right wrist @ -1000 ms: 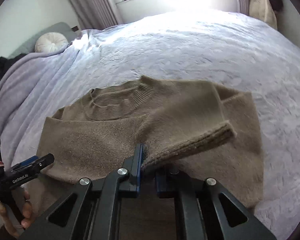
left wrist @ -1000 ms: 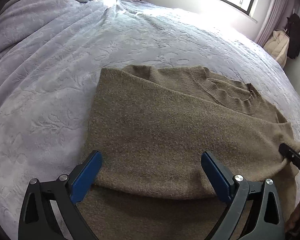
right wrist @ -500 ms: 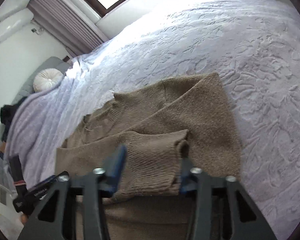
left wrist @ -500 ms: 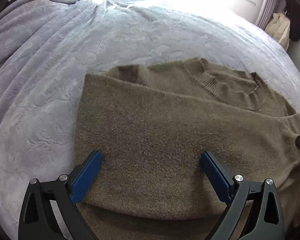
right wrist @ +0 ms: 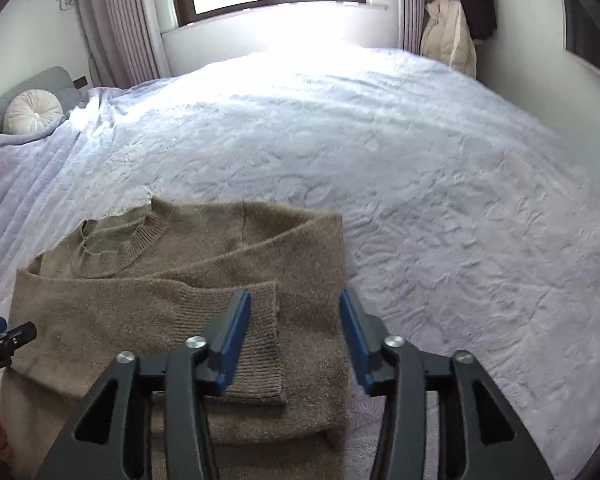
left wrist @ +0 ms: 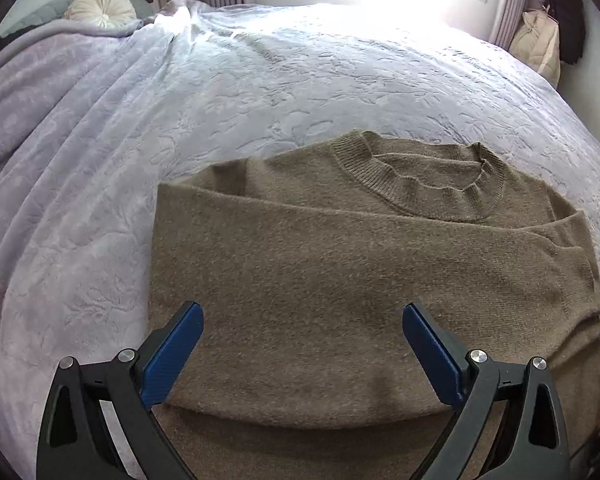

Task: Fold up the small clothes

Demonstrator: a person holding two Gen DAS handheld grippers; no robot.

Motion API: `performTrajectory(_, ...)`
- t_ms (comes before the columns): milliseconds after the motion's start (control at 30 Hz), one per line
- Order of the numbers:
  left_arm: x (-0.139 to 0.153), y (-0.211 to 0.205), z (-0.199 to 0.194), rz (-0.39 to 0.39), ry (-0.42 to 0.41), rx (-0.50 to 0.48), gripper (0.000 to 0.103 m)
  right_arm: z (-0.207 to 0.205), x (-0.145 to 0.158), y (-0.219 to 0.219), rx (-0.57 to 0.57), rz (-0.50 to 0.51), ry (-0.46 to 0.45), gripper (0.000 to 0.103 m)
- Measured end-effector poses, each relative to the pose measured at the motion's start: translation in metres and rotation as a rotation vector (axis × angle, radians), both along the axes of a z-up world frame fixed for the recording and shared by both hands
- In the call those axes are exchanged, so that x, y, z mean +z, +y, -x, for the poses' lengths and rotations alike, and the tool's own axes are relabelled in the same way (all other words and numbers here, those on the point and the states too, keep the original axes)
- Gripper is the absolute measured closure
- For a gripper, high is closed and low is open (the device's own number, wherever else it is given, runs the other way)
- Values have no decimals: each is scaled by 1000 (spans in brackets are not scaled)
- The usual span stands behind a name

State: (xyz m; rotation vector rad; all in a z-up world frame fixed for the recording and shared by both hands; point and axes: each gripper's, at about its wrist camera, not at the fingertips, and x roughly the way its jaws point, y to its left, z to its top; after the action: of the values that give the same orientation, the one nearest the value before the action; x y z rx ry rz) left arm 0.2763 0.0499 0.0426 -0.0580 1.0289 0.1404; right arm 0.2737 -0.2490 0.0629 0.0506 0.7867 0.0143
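Note:
A brown knitted sweater (left wrist: 340,264) lies flat on the bed, both sleeves folded across its front and its ribbed collar (left wrist: 424,184) at the far side. My left gripper (left wrist: 302,320) hovers open above the sweater's lower half, holding nothing. In the right wrist view the sweater (right wrist: 112,300) lies at the lower left, with a ribbed sleeve cuff (right wrist: 260,340) resting on top. My right gripper (right wrist: 296,304) is opening just above that cuff; the cuff lies free of the pads. The tip of the left gripper (right wrist: 4,340) shows at the left edge.
The bed is covered by a pale lilac embossed bedspread (right wrist: 420,200). A round cream cushion (left wrist: 100,10) sits at the headboard. A window and curtains stand behind the bed, with a beige coat (right wrist: 448,36) hanging at the right wall.
My right gripper was shut on the sleeve cuff and has let it go; the cuff now lies on the sweater. Both grippers have drawn back and risen a little.

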Motion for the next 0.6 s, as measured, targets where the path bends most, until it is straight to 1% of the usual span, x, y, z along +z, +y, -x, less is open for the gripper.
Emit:
performTrajectory(33, -2, -4, -3, -10, -1, -3, 3, 3, 4, 9, 36, 5, -13, 31)
performTrajectory(133, -16, -14, -8, -34, 31, 2, 3, 0, 0, 50, 213, 3, 31, 31)
performTrajectory(167, -23, -15, -11, -37, 42, 5, 3, 0, -5, 65, 254, 18, 47, 31)
performTrajectory(233, -29, -13, -8, -36, 26, 12, 0, -7, -20, 87, 302, 39, 97, 31)
performTrajectory(300, -30, -8, -8, -13, 17, 1, 0, -16, -40, 100, 321, 84, 157, 31)
performTrajectory(333, -30, -3, -7, -1, 15, -4, 0, -17, -44, 100, 323, 110, 145, 30)
performTrajectory(367, -30, 3, -5, 14, 10, -9, 0, -17, -44, 97, 319, 111, 128, 30)
performTrajectory(500, -37, 21, 4, 75, -10, -24, 0, -15, -44, 66, 266, 65, 128, 30)
performTrajectory(533, -36, 21, 6, 80, -12, -24, 0, -15, -46, 61, 274, 52, 130, 30)
performTrajectory(600, -29, 18, 10, 48, 0, -6, 0, -14, -44, 58, 279, 50, 133, 30)
